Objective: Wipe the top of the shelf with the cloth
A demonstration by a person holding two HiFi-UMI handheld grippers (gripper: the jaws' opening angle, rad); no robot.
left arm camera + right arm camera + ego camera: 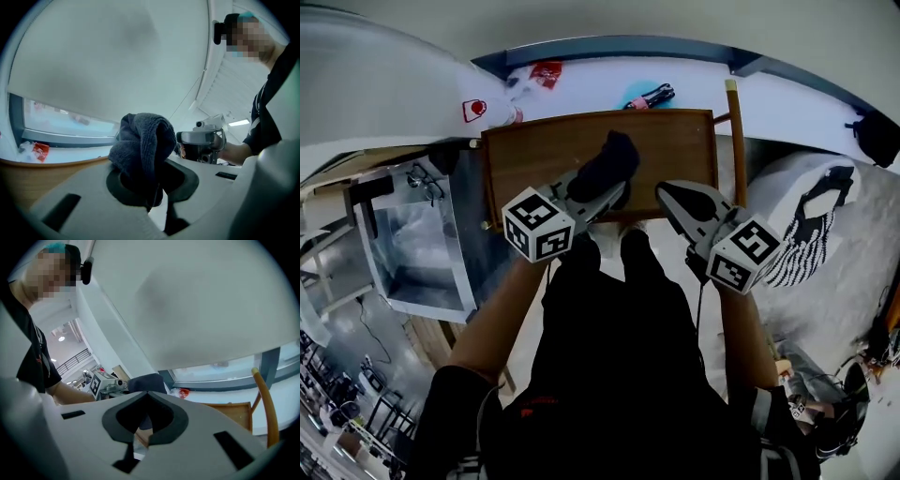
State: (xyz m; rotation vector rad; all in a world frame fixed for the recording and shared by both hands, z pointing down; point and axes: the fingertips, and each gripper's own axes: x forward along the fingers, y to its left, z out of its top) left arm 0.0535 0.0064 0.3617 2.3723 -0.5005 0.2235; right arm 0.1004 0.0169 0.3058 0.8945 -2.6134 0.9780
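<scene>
Cloth (607,167): dark, bunched, over the middle of the wooden shelf top (675,141), toward its near edge. Head view does not show whether it presses on the wood. Left gripper (605,194) reaches in from the near left with the cloth at its tip. Right gripper (668,194) sits just beside it, tip over the shelf's near rim, apart from the cloth. Beyond the shelf is a white sill (769,103) with a red packet (546,72) on it. A pale wooden pole (734,122) stands along the shelf's right side.

Left gripper view: left gripper (159,208) has its fingers (187,180) pinching the cloth (143,150), which bulges up out of them in a thick fold. Shelf rim (28,176) is at lower left, with the red packet (40,150) behind it. Right gripper (204,140) shows past the cloth, held in a hand.

Right gripper view: right gripper (139,437) has its fingers (161,430) pressed together with nothing between them. Cloth (147,382) shows just beyond them. Shelf top (229,413) and the pole (265,399) are at right.
</scene>
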